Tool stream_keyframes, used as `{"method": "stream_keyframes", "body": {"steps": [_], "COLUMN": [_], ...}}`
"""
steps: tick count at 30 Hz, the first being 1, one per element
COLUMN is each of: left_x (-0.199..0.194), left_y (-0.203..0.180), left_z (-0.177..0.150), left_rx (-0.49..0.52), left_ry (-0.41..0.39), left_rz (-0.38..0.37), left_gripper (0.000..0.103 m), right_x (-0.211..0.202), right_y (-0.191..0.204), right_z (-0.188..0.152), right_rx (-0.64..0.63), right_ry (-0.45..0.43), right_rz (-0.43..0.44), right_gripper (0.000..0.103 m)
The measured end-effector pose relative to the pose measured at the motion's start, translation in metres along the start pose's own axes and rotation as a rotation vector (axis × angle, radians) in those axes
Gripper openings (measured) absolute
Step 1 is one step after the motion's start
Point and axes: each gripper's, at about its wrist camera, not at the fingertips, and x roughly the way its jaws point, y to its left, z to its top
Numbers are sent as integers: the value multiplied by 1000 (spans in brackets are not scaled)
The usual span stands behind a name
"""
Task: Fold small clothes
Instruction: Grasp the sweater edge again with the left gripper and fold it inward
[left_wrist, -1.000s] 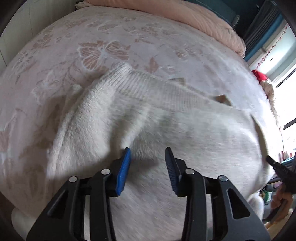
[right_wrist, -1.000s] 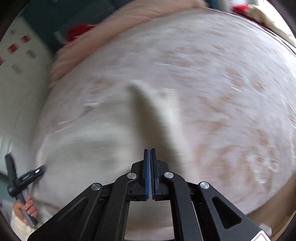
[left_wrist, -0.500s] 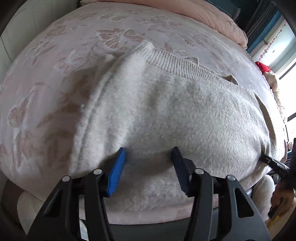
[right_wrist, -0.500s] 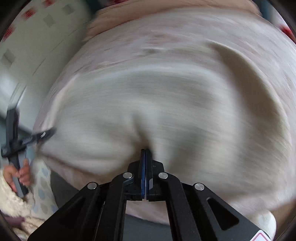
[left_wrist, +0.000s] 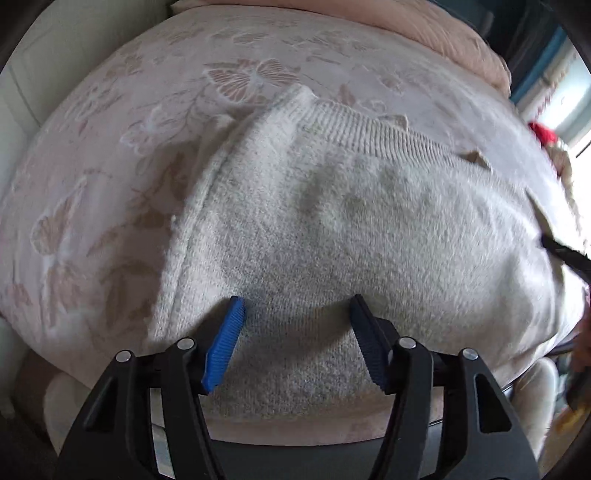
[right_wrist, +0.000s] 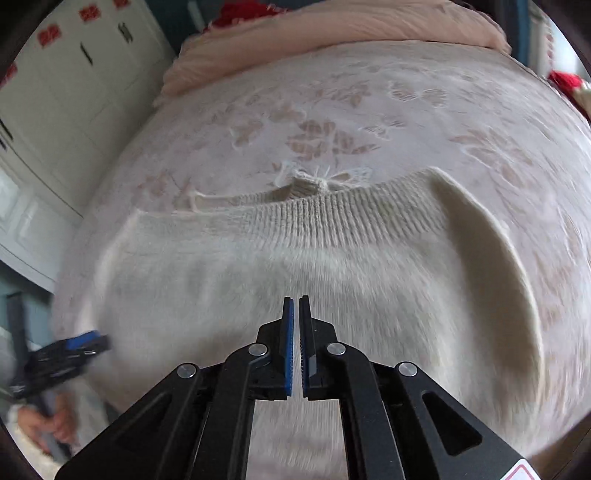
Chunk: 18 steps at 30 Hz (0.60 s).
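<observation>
Lying flat on a pink butterfly-patterned bed is a cream knitted sweater, ribbed hem farthest away. Above its near edge, the left gripper has its fingers opening, gripping nothing. The right gripper is closed and empty. To fold neatly, probably pinch both near corners evenly.

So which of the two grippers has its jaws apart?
The left gripper, its jaws opening above the sweater; the right gripper is shut.
</observation>
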Motion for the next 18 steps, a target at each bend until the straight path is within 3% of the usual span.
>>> {"method": "stream_keyframes", "body": {"steps": [1,3,4,5,6,7,8,9,11,12,13,14,15,16,18], "left_x": [-4,-20,-28,-30,-30,-28,-23,-14,11,21,31,48,57,59,47], "left_y": [1,2,2,1,2,2,4,7,15,20,24,27,29,30,27], "left_z": [2,12,21,30,43,52,67,82,107,114,120,125,126,127,126], "left_rx": [-8,-18,-12,-7,-7,-8,-13,-22,-76,-98,-122,-135,-140,-155,-122], "left_ry": [3,-24,-54,-68,-85,-94,-106,-107,-64,-49,-26,28,60,53,17], "left_rz": [-6,-34,-48,-44,-27,-16,-14,-21,-28,-55,-84,-100,-95,-106,-86], "left_gripper": [56,57,62,68,81,85,86,87,87,82,54,37,18,11,10], "right_x": [9,-5,-14,-23,-25,-29,-31,-29,-12,-2,7,17,24,21,-6], "right_y": [-6,-15,-13,-10,-7,-12,-28,-46,-85,-99,-108,-116,-117,-115,-109], "right_z": [4,12,14,20,26,32,39,46,57,58,57,53,51,51,56], "right_rx": [16,87,81,42,23,27,58,92,178,206,230,252,253,240,171], "right_ry": [23,-25,-55,-96,-124,-152,-177,-177,-98,-62,-36,5,41,30,-78], "right_rz": [-58,15,29,6,-25,-68,-107,-128,-174,-185,-191,-166,-82,-39,-37], "right_gripper": [0,0,2,8,17,40,54,57,62,62,62,42,15,7,6]}}
